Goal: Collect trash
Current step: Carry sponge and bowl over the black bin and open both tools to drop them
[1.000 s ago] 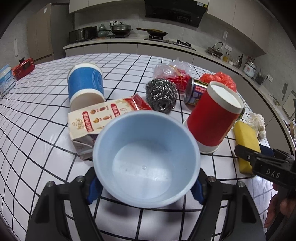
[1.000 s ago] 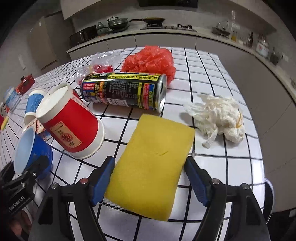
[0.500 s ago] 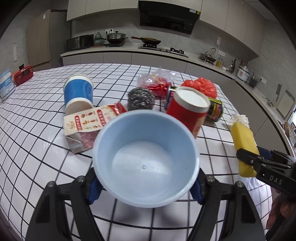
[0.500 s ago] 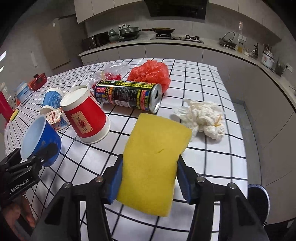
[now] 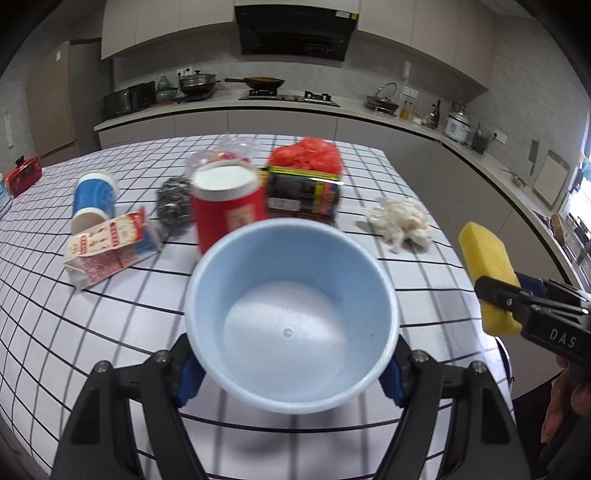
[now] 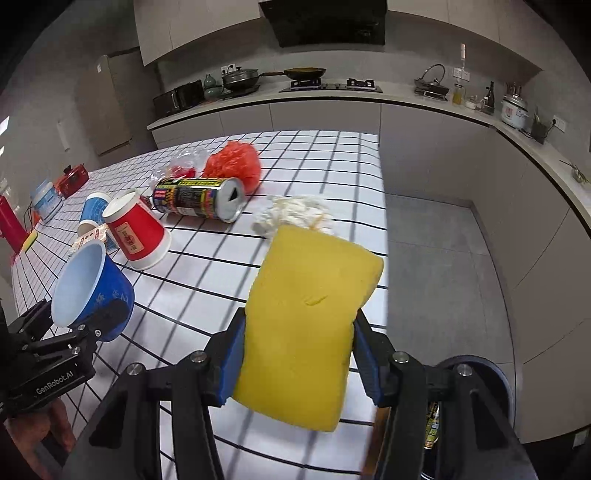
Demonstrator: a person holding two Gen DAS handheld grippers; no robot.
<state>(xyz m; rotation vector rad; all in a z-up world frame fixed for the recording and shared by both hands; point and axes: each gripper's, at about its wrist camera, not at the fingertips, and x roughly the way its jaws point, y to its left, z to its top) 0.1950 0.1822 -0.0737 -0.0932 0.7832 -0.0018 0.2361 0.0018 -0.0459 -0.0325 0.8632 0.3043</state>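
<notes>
1. Here the left gripper (image 5: 291, 373) has its jaws clenched on a blue paper cup (image 5: 291, 332), lifted off the checked surface (image 5: 110, 332).
2. The right gripper (image 6: 299, 365) grasps a yellow sponge (image 6: 306, 325); its jaws have just been closing on it.
3. At 12 o'clock beyond the cup, a red paper cup (image 5: 229, 203) and drink can (image 5: 303, 192) lie on the surface.

Grey-walled kitchen, pale cabinets (image 6: 325, 118) along an L-shaped counter, black hood (image 5: 295, 31), grey floor (image 6: 443, 258), perhaps tiled.
</notes>
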